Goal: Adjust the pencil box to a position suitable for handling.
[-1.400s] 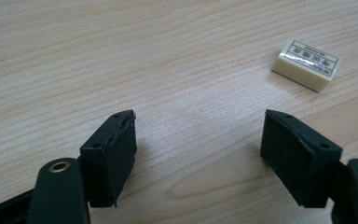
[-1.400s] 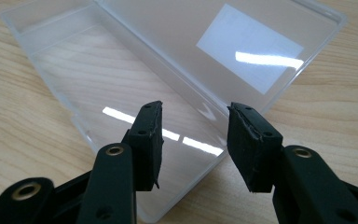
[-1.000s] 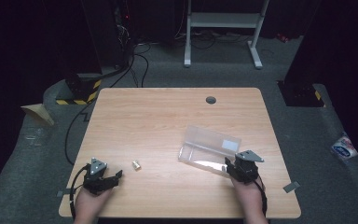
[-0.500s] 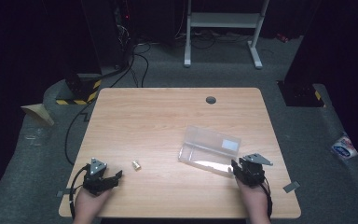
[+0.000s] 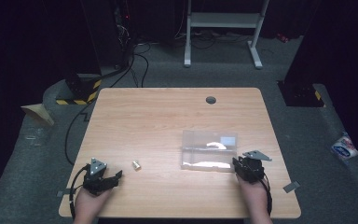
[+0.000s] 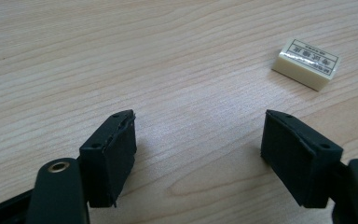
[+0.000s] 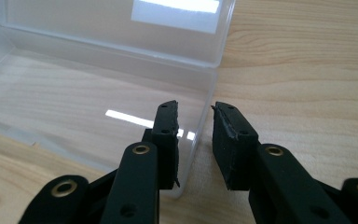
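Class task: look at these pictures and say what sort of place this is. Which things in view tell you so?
Probably a lab or recording studio, not a home: a lone wooden table stands on grey carpet among dark surroundings, cables trail across the floor, and a white metal stand sits behind.

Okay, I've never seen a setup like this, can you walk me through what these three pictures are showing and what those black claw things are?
A person sits at a wooden table and holds a hand-operated two-jaw gripper in each hand; no robot arm is involved. The high view looks down from above, with the hands entering from the bottom. The other two pictures come from small cameras riding on each gripper, looking along its black jaws.

On the table lie a small cream eraser with a printed label and a clear plastic box, open at the top.

The left gripper has its jaws spread wide over bare wood, holding nothing, with the eraser a little ahead. The right gripper straddles the box's end wall, one jaw inside and one outside. Its jaws have just been closing, but a gap remains beside the wall, so I cannot confirm a firm grip.
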Demonstrator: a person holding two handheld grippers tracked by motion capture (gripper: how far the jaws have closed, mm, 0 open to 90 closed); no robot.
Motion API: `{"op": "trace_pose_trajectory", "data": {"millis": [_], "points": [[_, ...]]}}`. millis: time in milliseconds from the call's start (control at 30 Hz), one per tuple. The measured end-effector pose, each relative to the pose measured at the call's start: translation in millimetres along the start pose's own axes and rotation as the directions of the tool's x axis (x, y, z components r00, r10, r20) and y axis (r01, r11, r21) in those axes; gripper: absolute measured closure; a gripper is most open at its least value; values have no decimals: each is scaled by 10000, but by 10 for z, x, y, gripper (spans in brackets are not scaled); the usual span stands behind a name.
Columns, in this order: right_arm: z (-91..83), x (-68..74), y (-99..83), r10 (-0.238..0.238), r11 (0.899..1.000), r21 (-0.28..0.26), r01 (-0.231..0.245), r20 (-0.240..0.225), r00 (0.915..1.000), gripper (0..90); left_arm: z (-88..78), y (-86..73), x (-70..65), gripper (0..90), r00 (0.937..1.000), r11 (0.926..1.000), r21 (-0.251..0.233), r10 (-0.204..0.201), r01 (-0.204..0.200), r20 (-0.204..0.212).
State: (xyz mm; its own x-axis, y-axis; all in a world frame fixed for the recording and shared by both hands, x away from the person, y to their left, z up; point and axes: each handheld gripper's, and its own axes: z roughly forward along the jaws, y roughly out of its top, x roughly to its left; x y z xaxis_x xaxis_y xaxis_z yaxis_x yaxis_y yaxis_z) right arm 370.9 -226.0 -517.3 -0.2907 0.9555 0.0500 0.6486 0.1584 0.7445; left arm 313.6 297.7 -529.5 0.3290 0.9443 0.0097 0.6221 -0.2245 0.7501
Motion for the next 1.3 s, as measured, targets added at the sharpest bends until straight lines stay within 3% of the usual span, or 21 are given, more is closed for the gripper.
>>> {"op": "trace_pose_trajectory", "data": {"millis": [167, 400, 800, 1033, 1300], "points": [[-29, -3, -59, -146, 9998, 121, 148, -158, 9998, 760, 0, 1, 3, 265, 10000, 10000, 2, 25, -25, -6], [-39, 77, -54, -286, 9995, 116, 288, -232, 9993, 772, 0, 0, 0, 265, 10000, 10000, -1, 0, 0, 1], [22, 456, 15, -1005, 9948, 111, 1017, -814, 9916, 771, 0, 0, 0, 265, 10000, 10000, -1, -1, 1, 2], [65, 749, 32, -1599, 9866, 133, 1628, -1231, 9794, 769, 1, 1, 1, 265, 10000, 10000, -2, 4, -4, 1], [64, 850, 21, -1827, 9825, 115, 1860, -1375, 9735, 756, 3, 5, 3, 265, 10000, 10000, 22, 30, -30, 3]]}}
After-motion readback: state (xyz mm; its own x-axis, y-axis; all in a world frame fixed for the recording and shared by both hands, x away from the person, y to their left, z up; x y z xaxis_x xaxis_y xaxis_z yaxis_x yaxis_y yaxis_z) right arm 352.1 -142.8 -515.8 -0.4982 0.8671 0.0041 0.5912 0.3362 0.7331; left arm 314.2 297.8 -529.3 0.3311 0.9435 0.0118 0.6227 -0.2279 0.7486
